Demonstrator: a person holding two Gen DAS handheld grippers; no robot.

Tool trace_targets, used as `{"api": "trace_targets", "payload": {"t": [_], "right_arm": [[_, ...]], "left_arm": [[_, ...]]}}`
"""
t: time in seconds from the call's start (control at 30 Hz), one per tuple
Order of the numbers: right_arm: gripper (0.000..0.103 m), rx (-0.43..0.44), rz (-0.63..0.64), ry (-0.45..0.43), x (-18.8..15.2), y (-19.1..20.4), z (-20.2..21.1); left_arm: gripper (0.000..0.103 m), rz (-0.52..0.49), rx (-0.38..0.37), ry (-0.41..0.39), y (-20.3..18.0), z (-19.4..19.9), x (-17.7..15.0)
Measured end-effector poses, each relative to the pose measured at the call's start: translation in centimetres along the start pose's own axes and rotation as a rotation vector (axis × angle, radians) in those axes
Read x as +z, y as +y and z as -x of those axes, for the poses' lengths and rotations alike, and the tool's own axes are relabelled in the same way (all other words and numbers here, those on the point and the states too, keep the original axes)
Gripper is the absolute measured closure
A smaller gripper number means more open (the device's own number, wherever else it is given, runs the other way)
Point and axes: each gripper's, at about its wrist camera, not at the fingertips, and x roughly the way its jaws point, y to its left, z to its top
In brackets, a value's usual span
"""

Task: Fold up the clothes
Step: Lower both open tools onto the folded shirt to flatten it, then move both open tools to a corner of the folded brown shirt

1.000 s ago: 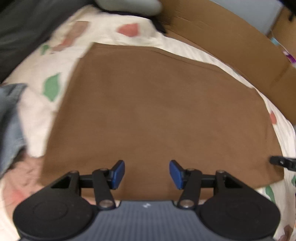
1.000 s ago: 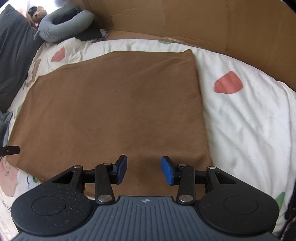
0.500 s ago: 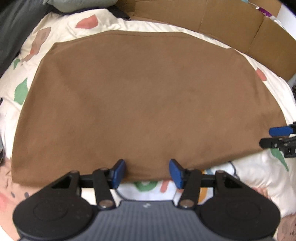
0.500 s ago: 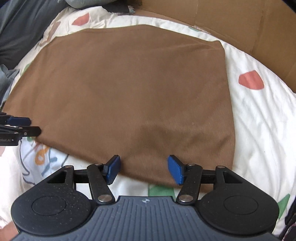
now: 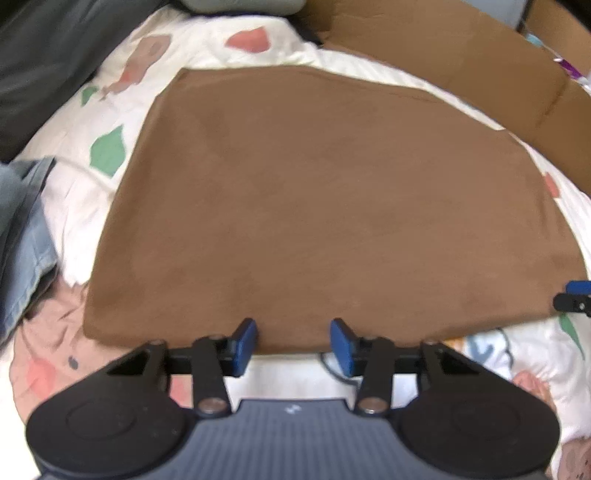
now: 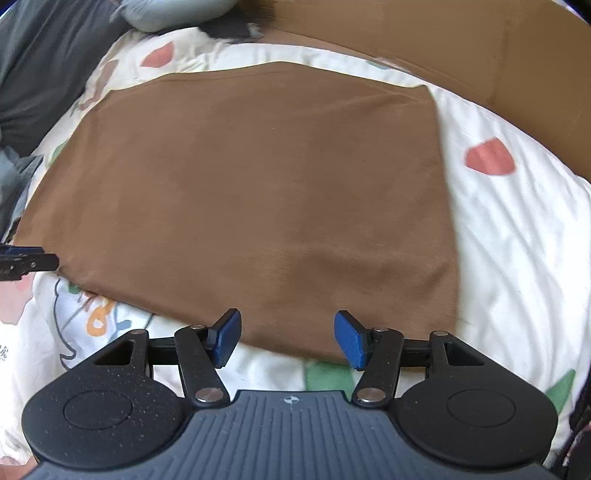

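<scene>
A brown garment [image 5: 314, 206] [image 6: 258, 192] lies flat and smooth on a white printed bed cover [image 5: 62, 177] [image 6: 517, 240]. My left gripper [image 5: 293, 341] is open, with its blue pads at the garment's near hem toward the left corner and nothing between them. My right gripper [image 6: 288, 338] is open too, with its pads over the near hem toward the right corner. The right gripper's tip [image 5: 572, 299] shows at the right edge of the left wrist view. At the left edge of the right wrist view the left gripper's tip [image 6: 26, 260] is visible.
Cardboard panels [image 5: 461, 62] [image 6: 480, 48] stand along the far side of the bed. A blue denim garment [image 5: 22, 236] lies at the left. Dark grey fabric [image 5: 48, 55] and a grey cushion [image 6: 173, 11] sit at the far left corner.
Both grippers stayed open. From a second ago they drew back from over the cloth to its near hem; since half a second ago the left view swung left, bringing the denim back into sight.
</scene>
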Motion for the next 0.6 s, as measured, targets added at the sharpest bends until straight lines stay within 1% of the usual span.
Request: {"api": "trace_targets", "payload": {"t": [0.07,0.17,0.27,0.5,0.53,0.6], "right_arm": [[0.041,0.007,0.018,0.006,0.3,0.6,-0.5],[0.041,-0.009,0.036,0.022,0.3,0.7,-1.3],[0.042,-0.031,0.015,0.026,0.0,0.1,-1.3],[0.042,-0.071,-0.07,0.034,-0.8,-2.5,-0.4],[0.042,-0.077,-0.084,0.034,-0.9,-3.0,-0.2],[0.042,-0.086,-0.121,0.034,-1.0,-4.0,0.2]], "left_arm": [[0.06,0.006,0.014,0.009,0.6,-0.4,-0.3],[0.06,0.009,0.033,0.004,1.4,-0.5,-0.6],[0.067,0.04,0.046,-0.006,2.7,-0.1,-0.6],[0.067,0.146,0.099,-0.014,6.2,1.0,-0.6],[0.067,0.164,0.109,-0.015,6.6,1.2,-1.0],[0.066,0.201,0.13,-0.015,8.6,1.3,-0.7]]}}
